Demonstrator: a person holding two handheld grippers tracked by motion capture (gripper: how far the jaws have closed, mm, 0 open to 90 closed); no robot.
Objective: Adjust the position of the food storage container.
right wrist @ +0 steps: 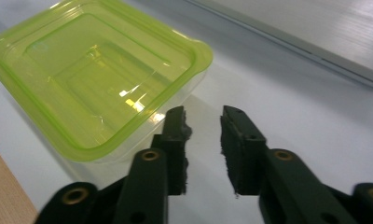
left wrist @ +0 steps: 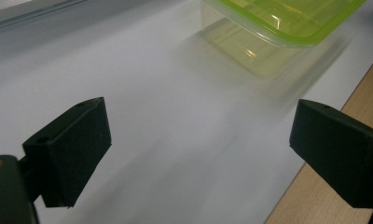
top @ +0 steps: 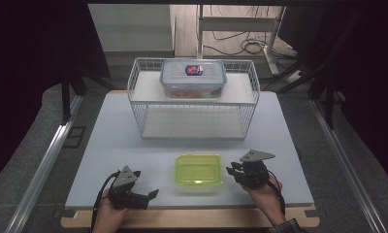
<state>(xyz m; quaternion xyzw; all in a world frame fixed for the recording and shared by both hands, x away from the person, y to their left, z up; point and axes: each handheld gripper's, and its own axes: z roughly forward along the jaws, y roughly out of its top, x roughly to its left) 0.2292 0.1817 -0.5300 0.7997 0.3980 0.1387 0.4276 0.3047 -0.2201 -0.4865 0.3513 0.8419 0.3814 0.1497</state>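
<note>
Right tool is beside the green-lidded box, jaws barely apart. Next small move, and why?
Probably open the right tool wider before closing in. Its jaws stand open with a narrow gap and nothing between them, beside the green-lidded box, which looks far wider than that gap. The left tool waits open on the box's other side.

Left gripper [top: 151, 194] jaws wide apart, empty; right gripper [top: 229, 170] jaws narrowly parted (nothing between), both low.
</note>
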